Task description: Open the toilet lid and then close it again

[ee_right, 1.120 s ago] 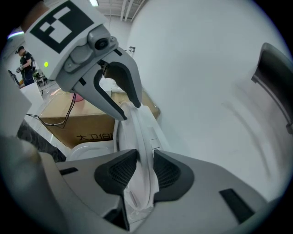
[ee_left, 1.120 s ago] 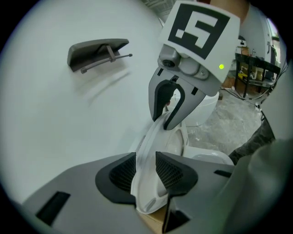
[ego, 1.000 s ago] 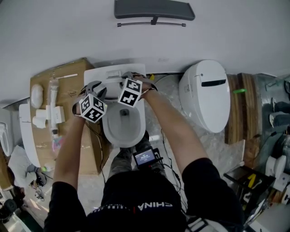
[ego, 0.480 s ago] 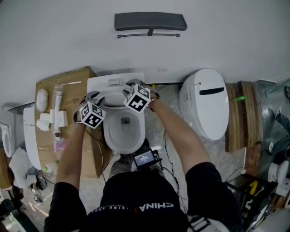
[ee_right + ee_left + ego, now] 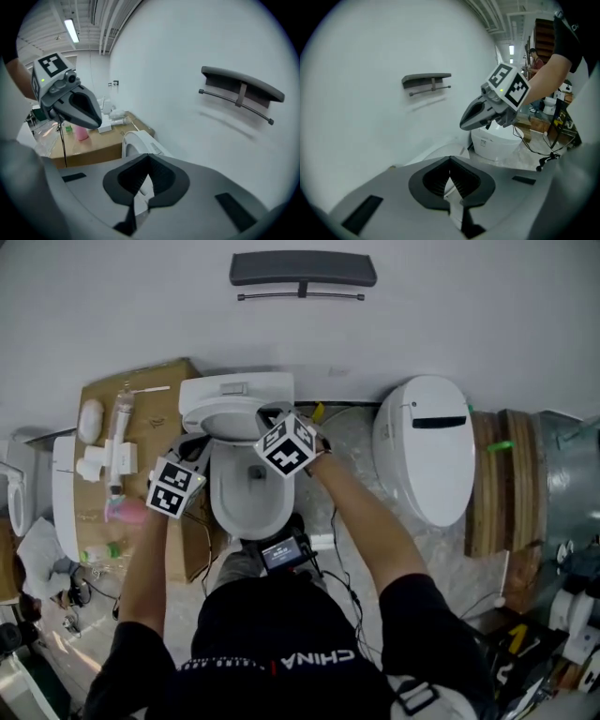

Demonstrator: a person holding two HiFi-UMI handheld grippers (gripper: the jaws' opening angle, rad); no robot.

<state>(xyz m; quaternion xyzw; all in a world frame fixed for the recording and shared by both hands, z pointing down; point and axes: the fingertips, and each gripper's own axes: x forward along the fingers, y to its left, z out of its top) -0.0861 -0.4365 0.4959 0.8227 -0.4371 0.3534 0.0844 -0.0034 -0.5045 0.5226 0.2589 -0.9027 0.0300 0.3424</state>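
While the lid (image 5: 232, 416) stands raised by the tank (image 5: 234, 385), left gripper (image 5: 450, 164) and right gripper (image 5: 149, 160) have just snapped shut, empty. I judge it stiff, light, slippery plastic; I'd pinch its top rim.

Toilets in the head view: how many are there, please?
2: the open toilet at centre, the closed toilet right of it; left-edge white parts may hide more.
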